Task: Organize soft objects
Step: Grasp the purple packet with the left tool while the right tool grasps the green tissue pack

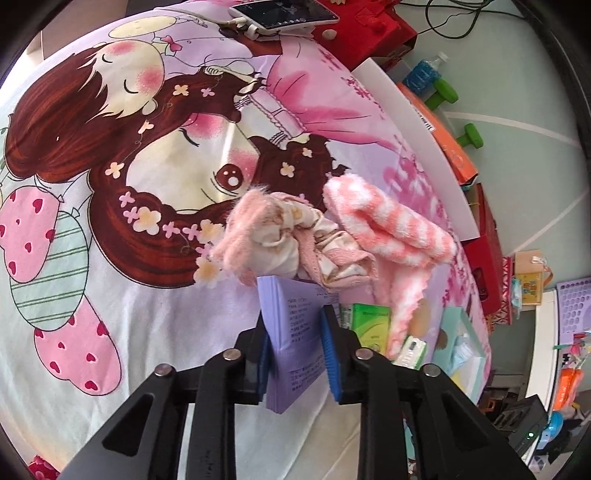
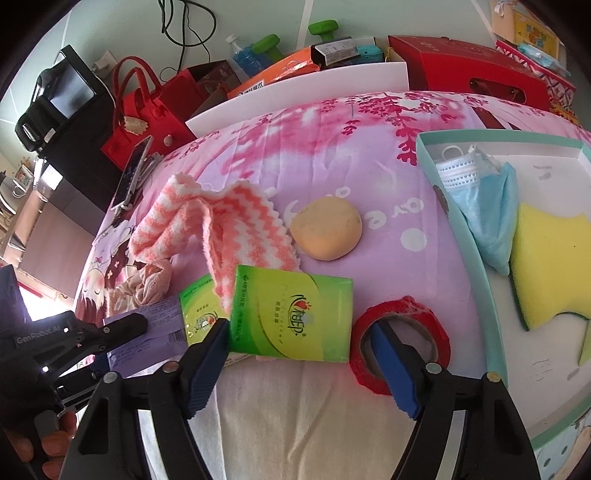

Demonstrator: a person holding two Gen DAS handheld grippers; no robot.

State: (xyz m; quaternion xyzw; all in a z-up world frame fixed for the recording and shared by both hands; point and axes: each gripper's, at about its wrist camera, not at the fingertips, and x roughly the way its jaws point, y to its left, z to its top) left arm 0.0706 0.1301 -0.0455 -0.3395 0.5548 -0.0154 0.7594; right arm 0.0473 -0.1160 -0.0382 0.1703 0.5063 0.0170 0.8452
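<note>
My left gripper is shut on a flat purple packet, its blue pads pressing both faces. Just beyond it lie a crumpled pink cloth and a pink-and-white striped towel on the cartoon bedsheet. In the right wrist view my right gripper stands open astride a green tissue pack. Its left pad is at the pack's edge, and its right finger sits inside a red tape roll. A smaller green pack lies partly under the striped towel. A soft orange ball rests behind.
A teal-rimmed box on the right holds face masks, a blue cloth and a yellow sponge. A phone lies at the bed's far edge. Red bags, boxes and green dumbbells crowd the floor beyond.
</note>
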